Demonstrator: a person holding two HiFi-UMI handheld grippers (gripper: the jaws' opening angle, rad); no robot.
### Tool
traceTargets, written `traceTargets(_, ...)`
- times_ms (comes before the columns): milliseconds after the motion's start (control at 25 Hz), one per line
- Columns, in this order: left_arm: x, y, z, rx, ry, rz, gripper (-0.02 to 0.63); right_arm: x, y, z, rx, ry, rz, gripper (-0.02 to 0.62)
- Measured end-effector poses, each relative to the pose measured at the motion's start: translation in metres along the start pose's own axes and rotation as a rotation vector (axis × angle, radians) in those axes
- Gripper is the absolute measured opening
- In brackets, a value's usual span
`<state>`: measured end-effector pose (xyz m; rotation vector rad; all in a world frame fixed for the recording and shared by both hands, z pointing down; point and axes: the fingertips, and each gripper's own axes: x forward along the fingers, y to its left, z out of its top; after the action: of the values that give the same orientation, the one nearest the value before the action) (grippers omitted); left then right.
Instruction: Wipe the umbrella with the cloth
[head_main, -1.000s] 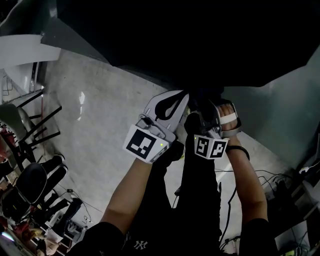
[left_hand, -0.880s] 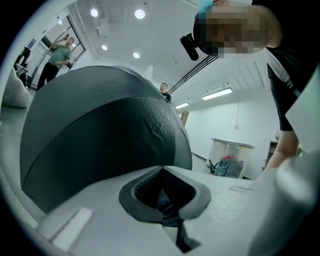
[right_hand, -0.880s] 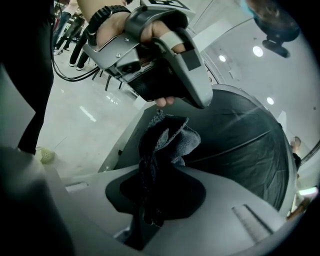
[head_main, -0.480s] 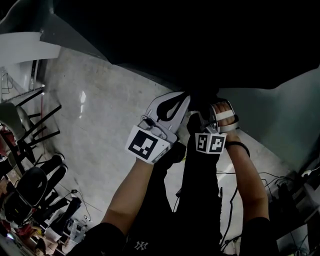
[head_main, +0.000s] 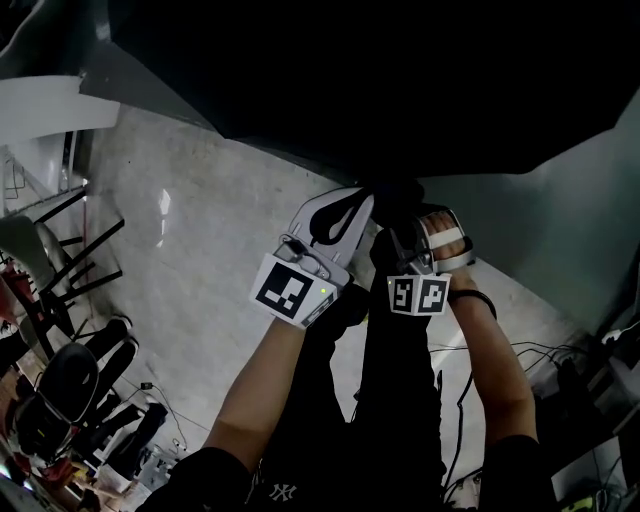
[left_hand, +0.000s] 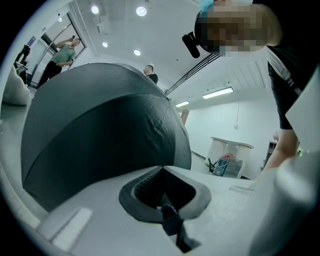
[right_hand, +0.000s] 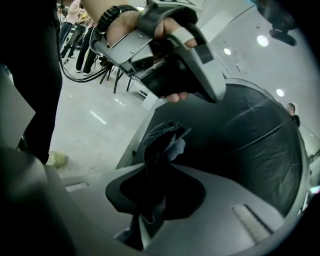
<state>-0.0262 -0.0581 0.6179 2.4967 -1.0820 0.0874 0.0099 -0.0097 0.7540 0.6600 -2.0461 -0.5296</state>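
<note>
**Task object.** The open black fabric umbrella (head_main: 350, 80) fills the top of the head view. Its rim runs across the frame from left to right, and the pale grey polished floor (head_main: 200, 230) lies below it. No view shows the shaft or handle.

**Right gripper.** The right gripper (right_hand: 160, 170) is pressed together on a bunched dark blue-grey cloth (right_hand: 162, 142). The cloth runs up through the gap between the jaws and stands proud of the tips.

**Left gripper.** The left gripper (left_hand: 162, 170) has its jaws closed, tips meeting. A small dark tab (left_hand: 170, 220) sits low in the gap; I cannot identify it. The canopy rises directly beyond the tips. I cannot tell whether the tips nip the rim.

**Governing relation.** The canopy lies ahead of both grippers and just past their tips. In the right gripper view it spreads beyond and to the right of the cloth, close to it, but contact is not confirmed. Both grippers stand at the rim, side by side and near each other. The right one carries the cloth, so in my judgement it does the wiping. That stroke would call for pushing the cloth forward onto the panel and drawing it along the fabric.

**Change from earlier frames.** Very little. Both marker cubes sit almost where they were a second ago. The right hand has drifted slightly inward along the rim, and the canopy edge holds the same line.
</note>
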Motion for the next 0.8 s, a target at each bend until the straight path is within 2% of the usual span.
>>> traceTargets(320,-0.016,-0.034,0.092,-0.012,-0.013,-0.024,0.001,-0.095,-0.094,0.046,0.046,0.025,-0.072,0.081)
traceTargets(640,0.004,-0.087,0.207,0.029,-0.046,-0.061,0.001,-0.175,-0.237,0.074,0.035,0.039,-0.221,0.081)
traceTargets(800,0.026,-0.094,0.244,0.050,-0.060,-0.067,0.001,-0.181,-0.300,0.073,-0.001,0.037,-0.286,0.081)
